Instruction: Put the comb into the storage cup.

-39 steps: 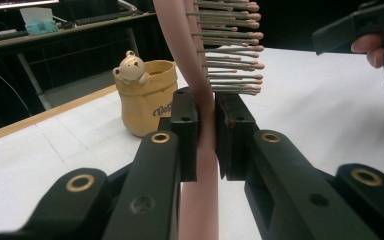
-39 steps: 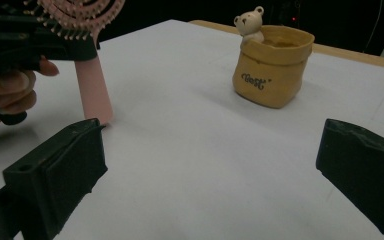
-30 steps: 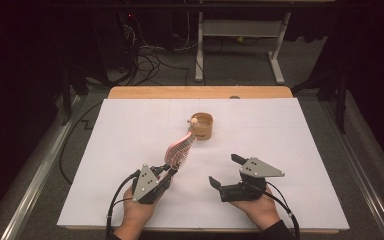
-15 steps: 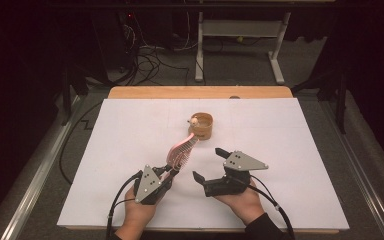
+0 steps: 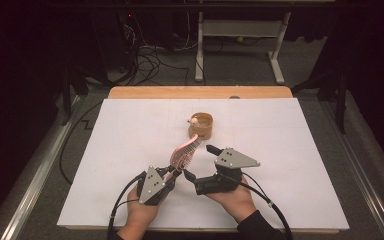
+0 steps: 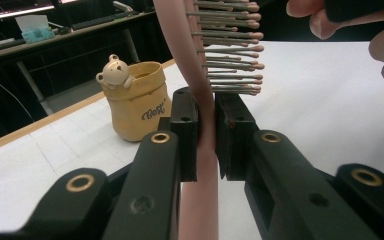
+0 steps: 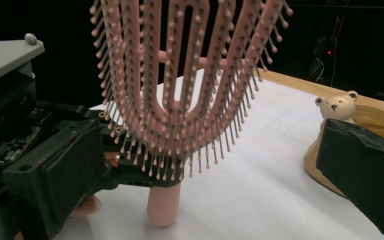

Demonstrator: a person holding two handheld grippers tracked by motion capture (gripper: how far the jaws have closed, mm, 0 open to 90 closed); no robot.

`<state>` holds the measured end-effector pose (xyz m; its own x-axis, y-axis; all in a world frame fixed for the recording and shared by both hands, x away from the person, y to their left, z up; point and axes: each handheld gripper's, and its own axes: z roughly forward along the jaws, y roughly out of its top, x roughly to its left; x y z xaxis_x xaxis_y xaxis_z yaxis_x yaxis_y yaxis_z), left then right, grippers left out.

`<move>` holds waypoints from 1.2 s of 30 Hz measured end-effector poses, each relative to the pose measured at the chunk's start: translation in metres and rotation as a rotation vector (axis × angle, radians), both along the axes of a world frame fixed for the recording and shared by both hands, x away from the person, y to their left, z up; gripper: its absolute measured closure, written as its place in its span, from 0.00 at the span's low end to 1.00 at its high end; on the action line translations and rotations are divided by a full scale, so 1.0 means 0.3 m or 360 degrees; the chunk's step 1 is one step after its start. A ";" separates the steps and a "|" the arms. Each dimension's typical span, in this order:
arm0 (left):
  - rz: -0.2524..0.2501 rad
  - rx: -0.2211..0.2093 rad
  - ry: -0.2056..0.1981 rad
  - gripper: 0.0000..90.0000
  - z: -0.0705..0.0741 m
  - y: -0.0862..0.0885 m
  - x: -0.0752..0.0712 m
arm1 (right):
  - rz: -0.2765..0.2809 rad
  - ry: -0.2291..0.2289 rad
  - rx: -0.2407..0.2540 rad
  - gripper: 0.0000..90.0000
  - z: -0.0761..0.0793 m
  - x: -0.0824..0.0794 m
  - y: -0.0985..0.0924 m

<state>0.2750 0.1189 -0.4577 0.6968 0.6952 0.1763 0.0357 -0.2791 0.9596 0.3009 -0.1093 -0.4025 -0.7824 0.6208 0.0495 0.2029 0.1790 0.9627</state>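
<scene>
Left gripper (image 5: 172, 173): jaws clamped on the pink hairbrush (image 5: 185, 151), gripping its handle just below the bristle head; left gripper view shows both pads (image 6: 186, 131) pressed flat on the handle w/ no gap.
Left hand (image 5: 142, 212): near front edge of white table sheet (image 5: 290, 150), well short of the bear cup (image 5: 201, 125).
Hairbrush: tilted, handle end low in the left jaws, head rising up & away toward the bear cup; brush tip close to the cup in the high view, contact can't be told. Vented head, bristles w/ small ball tips; in the right gripper view bristles face the camera.
Right gripper (image 5: 200, 162): jaws wide apart, nothing held; lower jaw tip just beside the brush handle & left gripper, upper jaw tip nearer the bear cup, right of the brush head. Brush sits off to the side of the jaw gap, not inside it.
Right hand (image 5: 232, 196): under the gripper body, further from the bear cup than the jaws; fingertips (image 6: 325, 22) show at top right of the left gripper view.
Bear cup: tan, upright, small bear figure on its rim, lettering on the side; stands on the sheet towards the far side, beyond both grippers.
Wooden board (image 5: 200, 92): behind the bear cup, along the sheet's far edge.
</scene>
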 end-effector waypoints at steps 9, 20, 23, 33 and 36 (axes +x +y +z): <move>0.0010 0.0008 -0.0001 0.88 -0.003 -0.010 -0.005 | 0.0013 -0.0019 0.0035 0.00 0.028 0.009 0.026; 0.0018 0.0011 -0.0012 0.88 0.001 -0.012 -0.009 | 0.0026 -0.0015 0.0090 0.00 0.062 0.027 0.077; 0.0021 0.0007 -0.0014 0.88 0.002 -0.011 -0.010 | 0.0041 -0.0010 0.0106 0.02 0.067 0.031 0.088; 0.0029 0.0022 -0.0024 0.88 0.001 -0.013 -0.012 | 0.0034 0.0018 0.0169 0.13 0.069 0.043 0.099; 0.0034 0.0024 -0.0025 0.88 0.001 -0.014 -0.012 | 0.0029 0.0020 0.0185 0.17 0.072 0.040 0.097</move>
<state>0.2714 0.1149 -0.4574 0.6788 0.7071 0.1980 0.0266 -0.2931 0.9557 0.3130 -0.0803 -0.3809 -0.7924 0.5959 0.1304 0.2129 0.0698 0.9746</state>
